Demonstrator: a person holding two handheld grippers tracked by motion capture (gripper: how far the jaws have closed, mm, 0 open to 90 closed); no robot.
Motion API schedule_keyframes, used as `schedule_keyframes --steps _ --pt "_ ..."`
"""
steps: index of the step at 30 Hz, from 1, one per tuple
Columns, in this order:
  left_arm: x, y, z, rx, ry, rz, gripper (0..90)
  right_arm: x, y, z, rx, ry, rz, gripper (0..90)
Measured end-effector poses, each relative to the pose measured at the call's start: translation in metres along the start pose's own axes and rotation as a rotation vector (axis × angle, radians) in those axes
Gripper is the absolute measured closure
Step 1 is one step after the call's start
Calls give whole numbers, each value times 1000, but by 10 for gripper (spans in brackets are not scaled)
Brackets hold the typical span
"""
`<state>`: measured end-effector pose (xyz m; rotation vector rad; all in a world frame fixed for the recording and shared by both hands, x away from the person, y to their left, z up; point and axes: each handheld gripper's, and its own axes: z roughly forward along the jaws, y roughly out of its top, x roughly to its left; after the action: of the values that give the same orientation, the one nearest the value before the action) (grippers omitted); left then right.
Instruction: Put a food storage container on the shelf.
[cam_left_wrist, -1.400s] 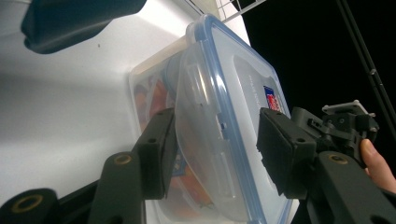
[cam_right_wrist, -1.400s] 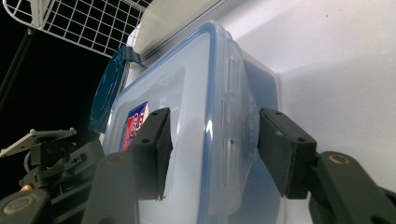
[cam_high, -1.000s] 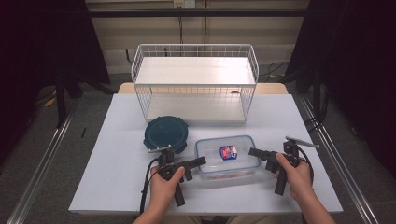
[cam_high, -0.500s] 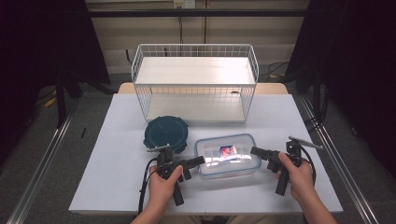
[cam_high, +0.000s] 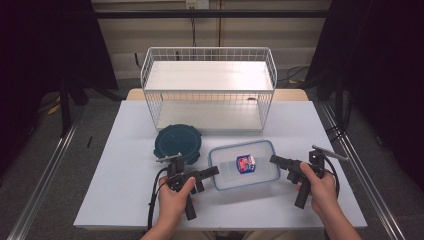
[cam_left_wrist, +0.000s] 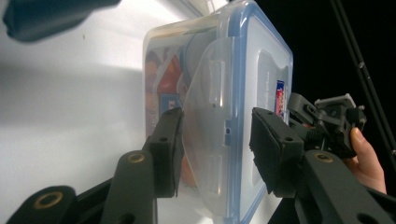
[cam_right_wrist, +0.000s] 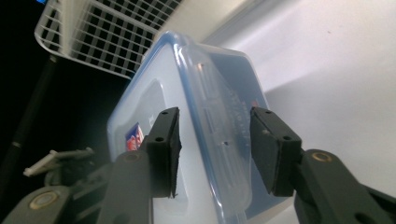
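Two grippers flank the clear lidded container (cam_high: 243, 165) at six o'clock on the surface (cam_high: 120, 150): left gripper (cam_high: 212, 172) at its nine o'clock end, right gripper (cam_high: 275, 160) at three. Jaws have just been closing around the end latches, pads apparently not yet pressing, likely readying a two-sided lift or unlatching.

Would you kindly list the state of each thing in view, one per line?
Clear rectangular plastic container with blue-rimmed lid: lid on, flat on the table, small red-and-blue item inside.
Dark teal round lid: lying flat, loose.
White wire basket: upright, empty.
Left gripper: closing, fingers straddling the container's side flap.
Right gripper: closing around the opposite flap.
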<state>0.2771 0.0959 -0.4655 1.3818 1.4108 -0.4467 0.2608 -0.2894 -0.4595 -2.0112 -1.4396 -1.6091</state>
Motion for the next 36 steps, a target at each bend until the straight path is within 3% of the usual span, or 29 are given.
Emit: schedule_keyframes --steps 7,15,17,18,19,21,23,24,27,36 --pt "-3 4 -3 -24 -27 -11 553 3 1 -4 -84 73 20 589" --pt "-11 11 -9 -48 -36 -16 558 8 1 -6 -116 114 23 599" --pt "-13 13 -12 -39 -42 11 559 11 2 -7 -123 127 23 599" --pt "-15 14 -13 -37 -41 10 559 13 3 -7 -131 130 18 599" --pt "-15 16 -14 -50 -69 8 559 15 4 -7 -133 132 9 600" --pt "-17 20 -18 -48 -52 10 559 19 5 -7 -142 143 4 602" --pt "-18 25 -22 -62 -68 18 559 23 6 -5 -139 154 0 603" --pt "-21 27 -25 -64 -51 17 561 25 7 -4 -142 163 2 603" --pt "-25 35 -32 -74 -76 28 565 32 8 0 -147 186 4 603" --pt "-41 56 -43 -99 -70 57 563 57 19 3 -176 204 -22 603"
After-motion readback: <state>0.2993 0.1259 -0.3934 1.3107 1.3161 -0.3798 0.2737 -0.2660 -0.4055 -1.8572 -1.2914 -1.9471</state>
